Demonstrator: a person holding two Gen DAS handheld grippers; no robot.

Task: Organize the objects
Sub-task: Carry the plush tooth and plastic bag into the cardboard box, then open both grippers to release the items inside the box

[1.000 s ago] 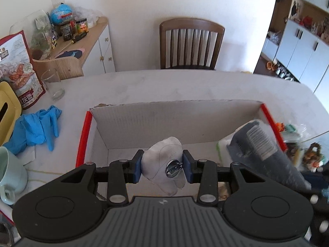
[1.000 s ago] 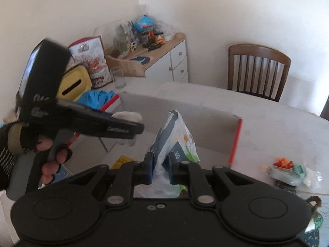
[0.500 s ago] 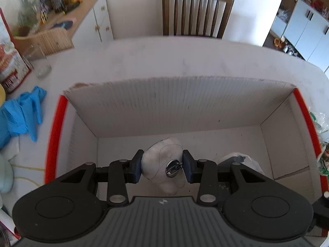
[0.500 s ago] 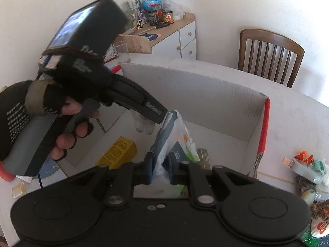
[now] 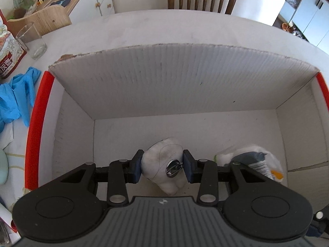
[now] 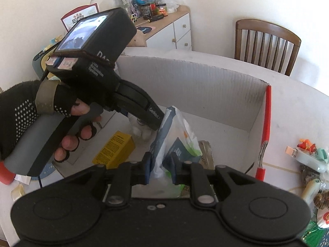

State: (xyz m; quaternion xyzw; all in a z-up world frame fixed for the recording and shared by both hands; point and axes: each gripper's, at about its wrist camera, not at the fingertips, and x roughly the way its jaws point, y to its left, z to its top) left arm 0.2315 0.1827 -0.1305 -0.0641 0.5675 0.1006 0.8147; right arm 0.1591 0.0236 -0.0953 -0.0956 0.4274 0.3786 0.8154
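Filling most of both views is a white cardboard box (image 5: 185, 86) with red-edged side flaps, standing open on a pale table (image 5: 164, 28). Both claws point down into it.

Next in size is the left gripper (image 5: 162, 167), held by a hand (image 6: 67, 131) in a black fingerless glove (seen from the right wrist camera as a dark pistol-shaped tool with a small screen on its back). Its blue pads are clenched on a small white plush toy (image 5: 163, 156) that carries a metal key ring (image 5: 172, 167); the toy hangs low inside the box, close to the floor near the front.

The right gripper (image 6: 160, 167) has a soft plastic packet (image 6: 174, 135), white with grey-blue and green print, standing between its pads. Its jaws have just been opening a little, and a gap shows between the packet and the right pad, so the grip looks released or nearly so. The packet rests on the box floor, to the right of the plush toy.

A yellow carton (image 6: 115, 150) lies on the box floor at the left, near the toy.

Outside the box, on the table's left, lie crumpled blue gloves (image 5: 16, 96) and, beyond them, an empty drinking glass (image 5: 30, 41). A wooden chair (image 6: 267, 45) stands at the far side of the table.
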